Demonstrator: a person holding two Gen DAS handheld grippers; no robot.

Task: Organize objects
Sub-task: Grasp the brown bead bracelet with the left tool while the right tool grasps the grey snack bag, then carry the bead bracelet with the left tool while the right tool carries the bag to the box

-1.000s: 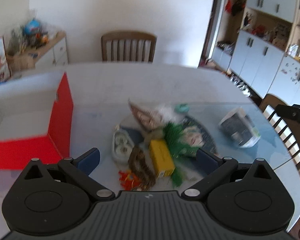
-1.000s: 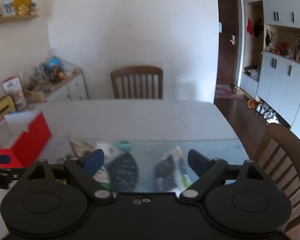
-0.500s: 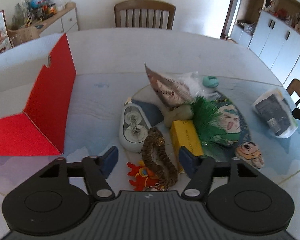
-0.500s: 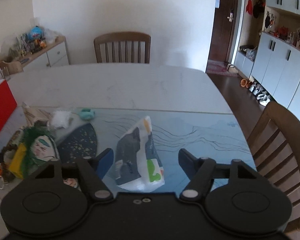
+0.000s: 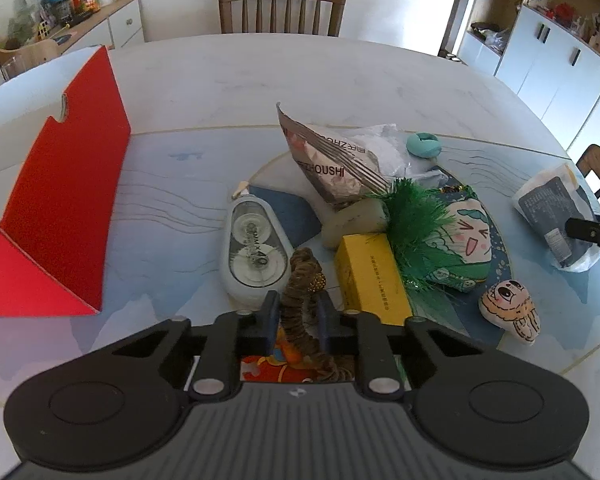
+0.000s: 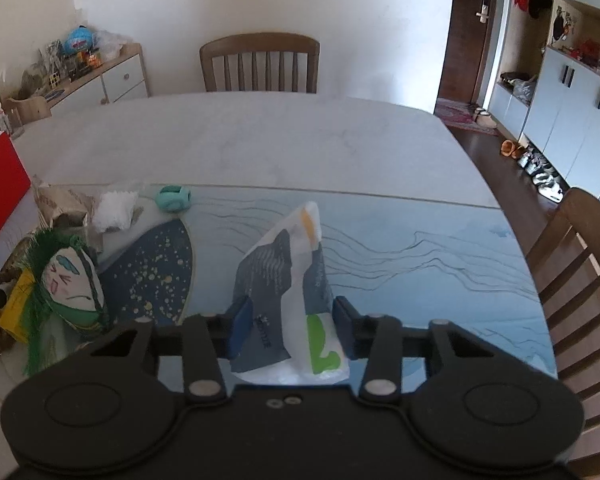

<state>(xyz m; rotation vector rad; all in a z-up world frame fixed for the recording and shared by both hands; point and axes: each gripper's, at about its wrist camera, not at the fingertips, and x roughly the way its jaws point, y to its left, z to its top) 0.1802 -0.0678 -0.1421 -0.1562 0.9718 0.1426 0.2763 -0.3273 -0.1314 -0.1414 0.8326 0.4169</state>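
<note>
In the left wrist view my left gripper (image 5: 298,312) is low over the table, its jaws closing with the pads against a brown braided band (image 5: 304,272). The band lies over an orange figure (image 5: 276,360). In the right wrist view my right gripper (image 6: 292,326) has its jaws closing on a grey, white and green packet (image 6: 280,272), and both pads touch its sides. The same packet (image 5: 548,208) shows at the right of the left wrist view. A red and white open box (image 5: 60,208) stands at the left.
Clustered on the blue mat (image 6: 420,248) are a tape dispenser (image 5: 254,252), a yellow box (image 5: 372,276), a green-fringed face plush (image 5: 452,240), a snack bag (image 5: 332,164), a teal lump (image 5: 424,144) and a small face plush (image 5: 508,308). Chairs stand at the far side (image 5: 282,10) and right (image 6: 580,280).
Both grippers have come down toward the table and their jaws have closed in. The left now has the brown band between its pads, the right has the packet.
</note>
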